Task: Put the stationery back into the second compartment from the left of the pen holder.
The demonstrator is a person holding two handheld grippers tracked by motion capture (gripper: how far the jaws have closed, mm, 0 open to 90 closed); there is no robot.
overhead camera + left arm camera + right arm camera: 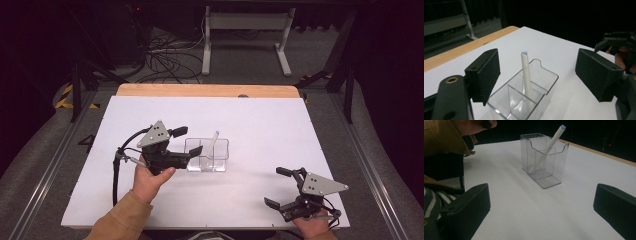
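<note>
The work in hand appears to be seating a white paper tube (213, 143) in a clear plastic holder (207, 155), and the release looks complete. The holder stands on the white table (250, 125) a little left of centre; in the high view it sits at about 3 o'clock from the left gripper (190, 141), just beside it. The tube stands in one of the holder's compartments, leaning, its top rising above the rim. In the left gripper view the tube (526, 75) stands between the two pads without touching either.

Left gripper: jaws spread wide, nothing clamped. Right gripper (278, 187): jaws likewise apart and empty, resting well away from the holder at about 5 o'clock from it, near the table's front edge.

Judgement on doing the step well: the left gripper should back off straight along its own line, away from the holder, keeping the pads wide so neither brushes the tube's top or the holder's wall (549, 82). The holder looks light and may slide or tip at a nudge. The lean of the tube (549, 147) makes its upper end the likeliest thing to be caught.
</note>
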